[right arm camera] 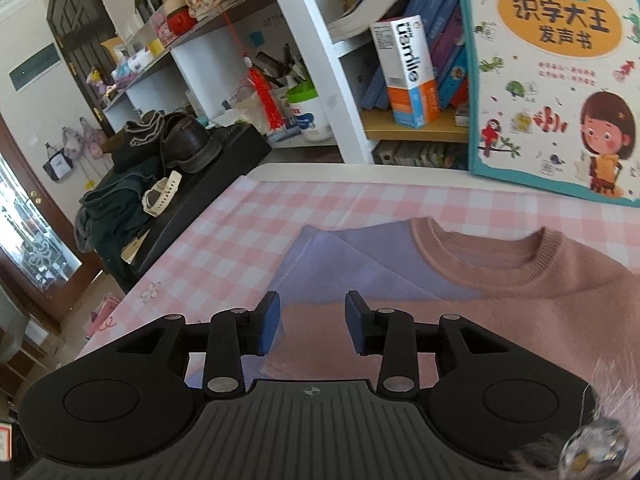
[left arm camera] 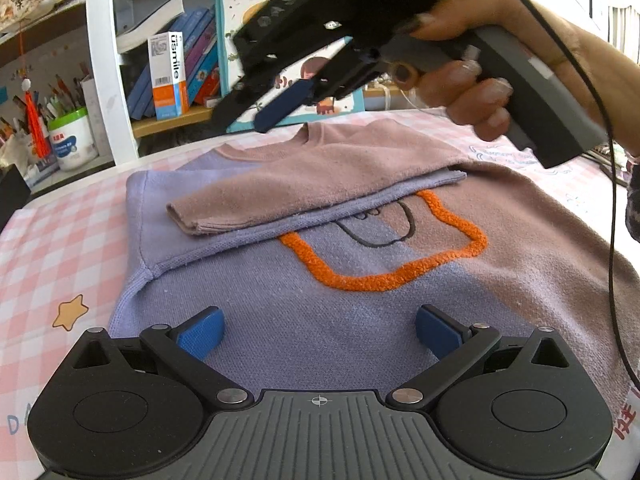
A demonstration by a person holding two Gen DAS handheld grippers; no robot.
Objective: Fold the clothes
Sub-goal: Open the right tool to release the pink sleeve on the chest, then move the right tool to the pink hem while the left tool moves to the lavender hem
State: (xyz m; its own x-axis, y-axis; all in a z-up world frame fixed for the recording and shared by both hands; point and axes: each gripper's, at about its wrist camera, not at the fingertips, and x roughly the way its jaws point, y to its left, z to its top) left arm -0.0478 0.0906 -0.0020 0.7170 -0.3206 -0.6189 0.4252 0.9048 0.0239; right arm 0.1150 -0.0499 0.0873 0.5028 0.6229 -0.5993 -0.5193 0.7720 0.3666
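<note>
A purple and dusty-pink sweater (left arm camera: pixel 360 280) with an orange fuzzy outline (left arm camera: pixel 384 276) lies flat on the pink checked tablecloth (left arm camera: pixel 52 248). Its pink sleeve (left arm camera: pixel 304 188) lies folded across the chest on top of the purple sleeve (left arm camera: pixel 224 240). My left gripper (left arm camera: pixel 318 332) stands wide open over the sweater's lower purple part, with nothing between its pads. My right gripper (right arm camera: pixel 313 322), held by a hand (left arm camera: pixel 480 92), hovers over the folded pink sleeve (right arm camera: pixel 400 320) near the collar (right arm camera: pixel 480 256). It is partly open and grips nothing. The left wrist view shows the right gripper (left arm camera: pixel 280 108) above the collar.
A large children's book (right arm camera: pixel 552 80) leans at the table's back edge before a white bookshelf (left arm camera: pixel 100 64) holding books and a boxed toothbrush (right arm camera: pixel 408 72). A tub of pens (left arm camera: pixel 72 140) stands left. A black stand (right arm camera: pixel 208 196) beside the table carries shoes and a watch. A black cable (left arm camera: pixel 610 216) hangs right.
</note>
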